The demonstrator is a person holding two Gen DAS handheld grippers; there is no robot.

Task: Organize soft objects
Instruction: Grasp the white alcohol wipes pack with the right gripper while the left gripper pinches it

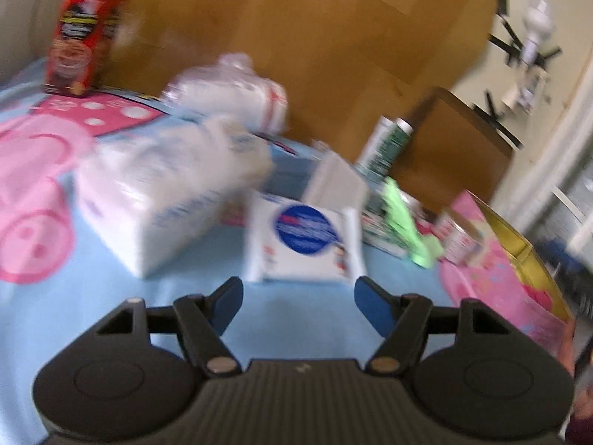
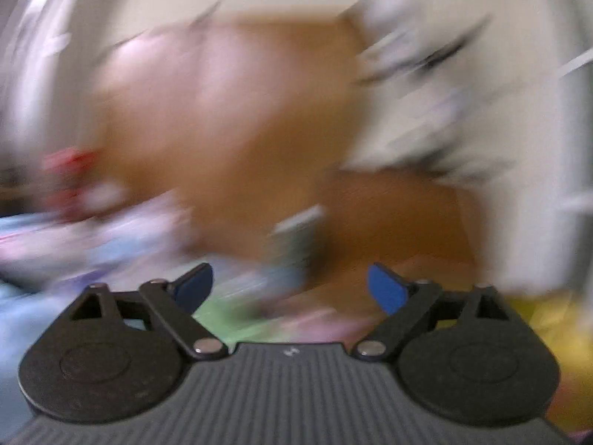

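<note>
One wipes pack [image 1: 302, 239] at 12 o'clock off your left gripper [image 1: 298, 296], long axis crosswise, jaws half-wide, empty; right gripper [image 2: 290, 289] wide, empty.

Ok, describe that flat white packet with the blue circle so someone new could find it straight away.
Start at the light blue bedspread with pink cartoon prints, in front of the wooden headboard. Just beyond the left tool lies the flat wipes packet. Unlike the bulky white plastic-wrapped pack to its left, it is thin and carries a big dark blue round label.
</note>
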